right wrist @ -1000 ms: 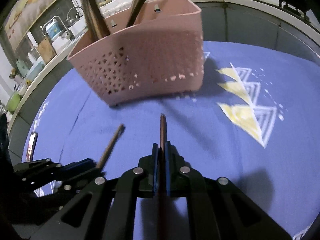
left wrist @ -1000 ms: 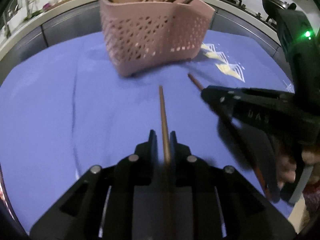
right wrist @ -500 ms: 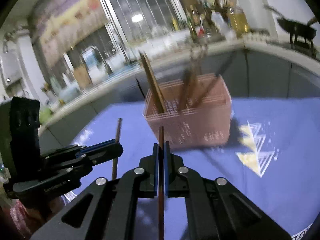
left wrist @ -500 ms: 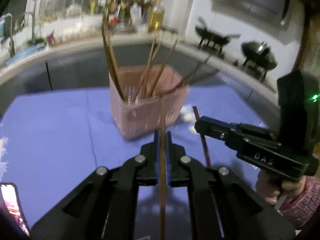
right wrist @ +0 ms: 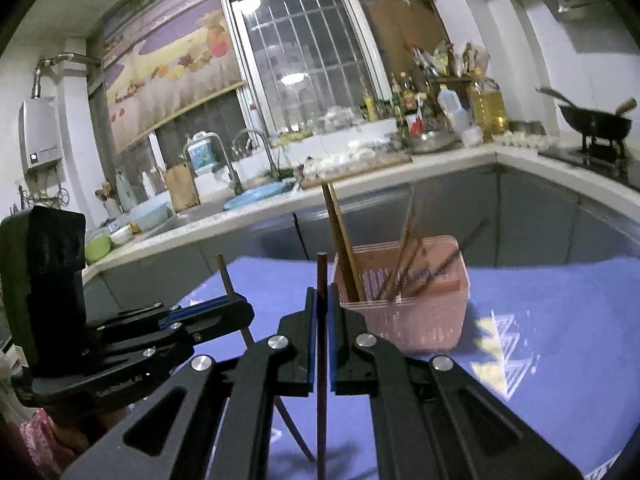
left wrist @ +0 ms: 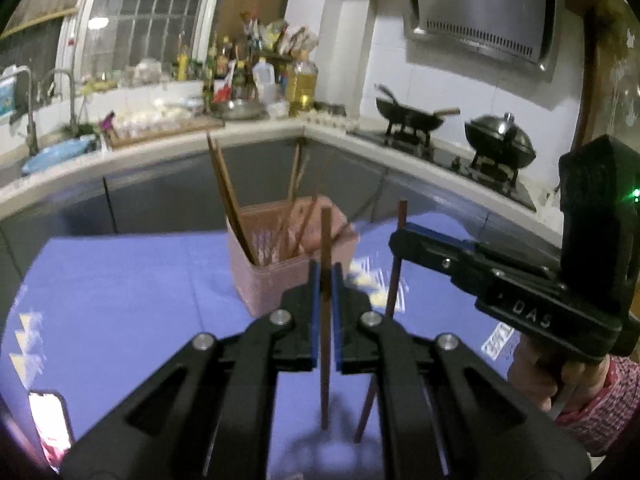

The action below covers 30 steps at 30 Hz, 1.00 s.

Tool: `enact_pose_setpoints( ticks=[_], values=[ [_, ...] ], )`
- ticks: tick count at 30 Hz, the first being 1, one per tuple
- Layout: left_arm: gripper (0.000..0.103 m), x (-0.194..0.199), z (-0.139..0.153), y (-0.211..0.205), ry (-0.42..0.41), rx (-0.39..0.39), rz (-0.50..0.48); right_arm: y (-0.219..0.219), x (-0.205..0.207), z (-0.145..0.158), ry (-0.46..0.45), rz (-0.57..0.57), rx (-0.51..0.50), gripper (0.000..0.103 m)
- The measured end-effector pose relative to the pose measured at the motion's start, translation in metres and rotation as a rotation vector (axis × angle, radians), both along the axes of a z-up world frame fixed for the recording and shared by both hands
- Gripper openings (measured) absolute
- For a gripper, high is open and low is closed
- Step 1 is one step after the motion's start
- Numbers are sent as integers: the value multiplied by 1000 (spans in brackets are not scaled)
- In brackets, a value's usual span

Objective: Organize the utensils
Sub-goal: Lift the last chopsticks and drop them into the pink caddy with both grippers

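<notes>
Your left gripper (left wrist: 325,280) pinches one thin brown wooden chopstick (left wrist: 325,240) mid-shaft, your right gripper (right wrist: 322,304) another (right wrist: 321,276), both upright above the blue cloth (left wrist: 120,288), short of the pink perforated plastic basket (right wrist: 424,320). Light, stiff, smooth: they probably pivot easily.

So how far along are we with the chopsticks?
Done: several chopsticks already stand in the pink basket. In hand: the left gripper is shut on one chopstick, the right gripper on another, both held above the blue cloth. Left: dropping these two into the basket. No other loose utensils show.
</notes>
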<state>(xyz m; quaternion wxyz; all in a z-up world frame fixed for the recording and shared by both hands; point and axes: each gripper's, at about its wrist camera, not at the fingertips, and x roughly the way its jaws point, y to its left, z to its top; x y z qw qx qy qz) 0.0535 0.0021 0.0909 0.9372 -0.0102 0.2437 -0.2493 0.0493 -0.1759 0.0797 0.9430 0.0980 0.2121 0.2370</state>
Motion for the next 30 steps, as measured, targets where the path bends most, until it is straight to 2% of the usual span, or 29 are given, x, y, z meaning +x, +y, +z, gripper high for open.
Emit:
enact_pose_setpoints(
  ticks=[7,10,12,15,18,22,28,30],
  values=[
    [5,36,92,4,-142,-53,42,4,37,89,-170,-74,3,5],
    [5,56,115,2,-185,-73,70,6,60,111,-236,-142,1,5],
    [5,67,121,-4,-231,-63,94,7,77,110,-256,-179,-4,5],
    [5,87,107,-15,-235,-21,107,12,101,90,-240,-208,-23,5],
    [5,104,81,-26,-229,26,124,20,114,63,-250,-223,-72,5],
    [5,125,44,-30,-174,56,138,24,122,36,-219,-213,-91,5],
    [5,138,8,-23,-83,69,168,29,127,11,-139,-168,-102,5],
    [8,140,3,-22,-56,89,179,31,129,4,-75,-143,-109,6]
  ],
)
